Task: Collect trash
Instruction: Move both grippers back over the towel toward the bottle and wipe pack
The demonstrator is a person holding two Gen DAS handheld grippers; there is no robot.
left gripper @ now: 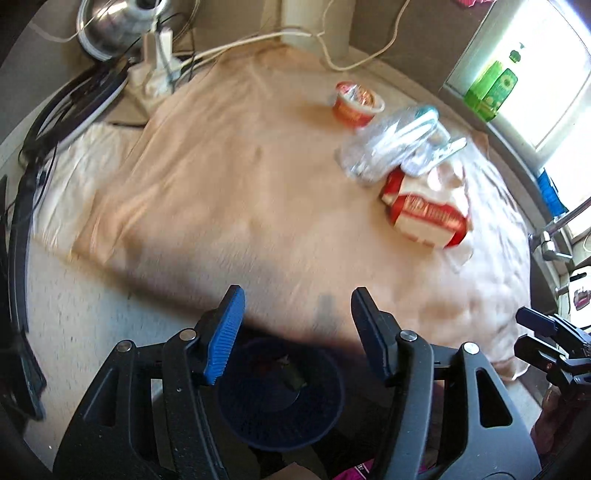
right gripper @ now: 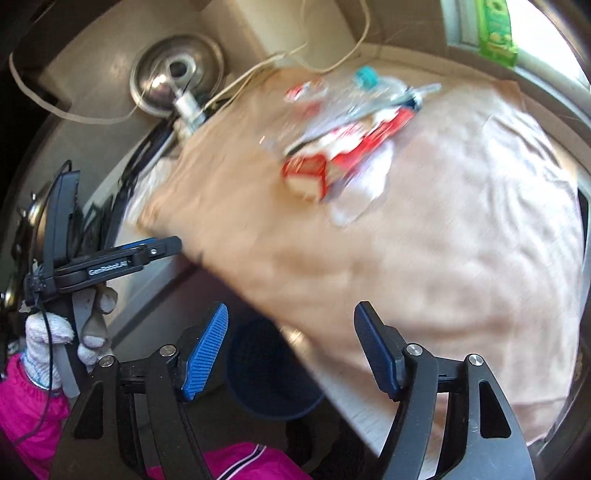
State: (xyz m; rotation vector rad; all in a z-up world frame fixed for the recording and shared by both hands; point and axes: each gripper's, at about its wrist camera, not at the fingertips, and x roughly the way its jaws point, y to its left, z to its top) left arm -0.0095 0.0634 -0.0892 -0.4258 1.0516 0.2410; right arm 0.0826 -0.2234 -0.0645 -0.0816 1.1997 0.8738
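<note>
On a peach cloth [left gripper: 236,192] lies trash: a red and white cup [left gripper: 356,101], a crushed clear plastic bottle [left gripper: 395,144] with a teal cap, and a red and white carton [left gripper: 424,212] on white wrapping. A dark blue mesh bin [left gripper: 280,395] stands below the table edge with something small inside. My left gripper [left gripper: 297,306] hangs open above the bin, nothing between its fingers. In the right wrist view the same carton [right gripper: 308,175] and bottle [right gripper: 354,96] lie far off. My right gripper [right gripper: 291,321] is open and empty over the bin [right gripper: 269,376].
A metal lamp [left gripper: 110,26], cables and a power strip [left gripper: 155,70] crowd the back left. A green bottle [left gripper: 491,86] stands on the window sill at right. A gloved hand [right gripper: 48,343] with a pink sleeve holds the left gripper. A tap [left gripper: 554,229] shows at far right.
</note>
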